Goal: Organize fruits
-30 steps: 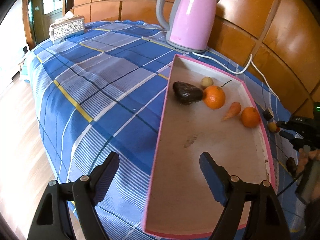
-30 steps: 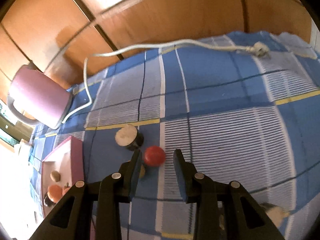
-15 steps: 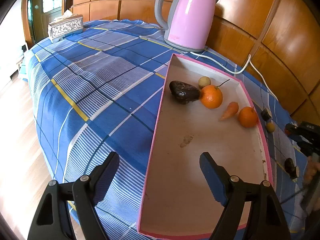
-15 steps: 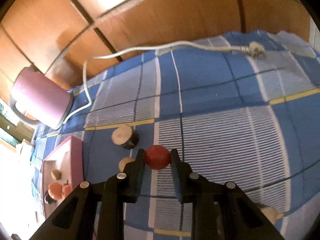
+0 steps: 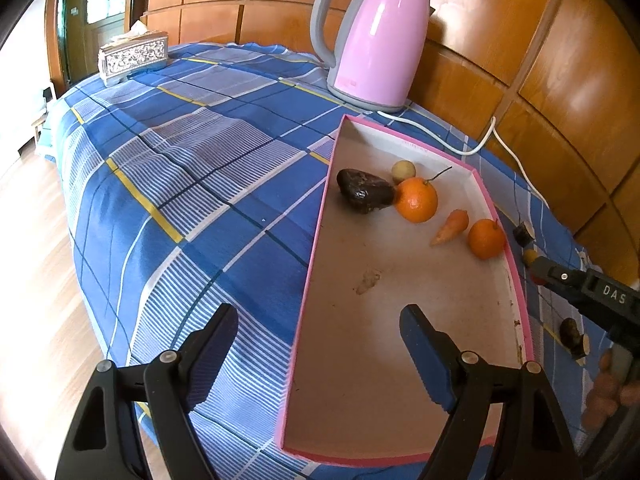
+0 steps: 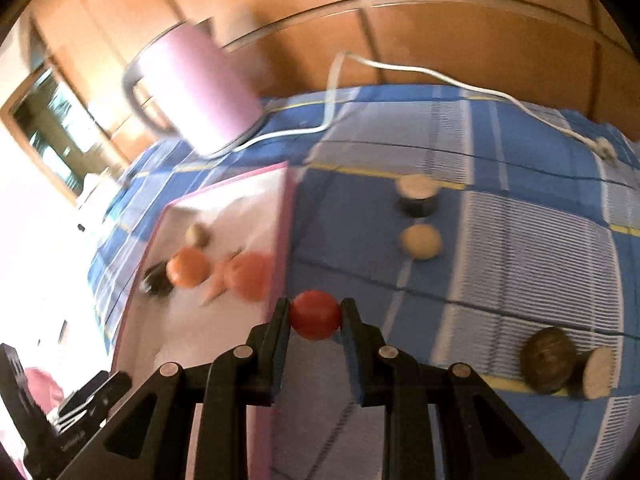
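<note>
A bench [image 5: 192, 184] covered in a blue checked cloth stands against wood-panelled walls. A pink kettle [image 5: 376, 40] sits at the back, its white cord [image 5: 472, 148] trailing across the cloth, and a patterned tissue box [image 5: 134, 56] lies at the far corner. A long pink-edged tray [image 5: 316, 236] holds a dark avocado [image 5: 364, 191], two oranges [image 5: 416, 200], a small carrot [image 5: 450, 226] and a pale round fruit [image 5: 403, 169].

The left claw [image 5: 316, 344] hovers wide apart, straddling the tray's near left wall and gripping nothing. The right claw [image 6: 316, 318] is clamped on a small red fruit [image 6: 316, 319], held above the cloth just beside the tray's right wall.

Outside the tray, on the cloth, lie a pale round fruit [image 6: 421, 241], a dark cut piece [image 6: 418, 196] and a brown fruit [image 6: 548, 360] touching a cut stub [image 6: 596, 372].
</note>
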Available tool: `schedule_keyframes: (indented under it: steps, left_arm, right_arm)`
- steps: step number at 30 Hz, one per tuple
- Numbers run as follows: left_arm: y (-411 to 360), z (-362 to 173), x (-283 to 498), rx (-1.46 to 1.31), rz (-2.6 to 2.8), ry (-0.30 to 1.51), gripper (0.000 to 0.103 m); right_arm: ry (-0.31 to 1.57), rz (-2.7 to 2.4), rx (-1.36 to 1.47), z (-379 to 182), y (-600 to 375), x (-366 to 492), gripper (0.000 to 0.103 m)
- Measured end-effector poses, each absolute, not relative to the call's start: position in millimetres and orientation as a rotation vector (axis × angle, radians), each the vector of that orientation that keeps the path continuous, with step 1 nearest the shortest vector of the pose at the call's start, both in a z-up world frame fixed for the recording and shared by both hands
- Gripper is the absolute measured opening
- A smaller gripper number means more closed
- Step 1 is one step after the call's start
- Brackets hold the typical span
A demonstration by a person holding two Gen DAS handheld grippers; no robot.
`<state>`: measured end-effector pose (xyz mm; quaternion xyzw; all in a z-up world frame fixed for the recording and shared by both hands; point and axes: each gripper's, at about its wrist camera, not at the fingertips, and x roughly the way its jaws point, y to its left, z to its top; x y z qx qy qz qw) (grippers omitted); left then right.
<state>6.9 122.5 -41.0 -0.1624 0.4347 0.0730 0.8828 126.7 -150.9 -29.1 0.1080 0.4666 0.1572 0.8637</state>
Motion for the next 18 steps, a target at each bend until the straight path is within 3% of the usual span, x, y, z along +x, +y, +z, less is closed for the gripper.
schedule_keyframes:
  steps: [9,18]
  left_arm:
    - [125,-40,4,-0.35,0.155,0.899,0.084]
    - [125,-40,4,-0.351,0.154,0.901,0.084]
  right_arm:
    - [0.989,0.424,0.139,-23,-96,120,0.028]
    - [0.961,0.374,0.126,-20,-103,115,0.029]
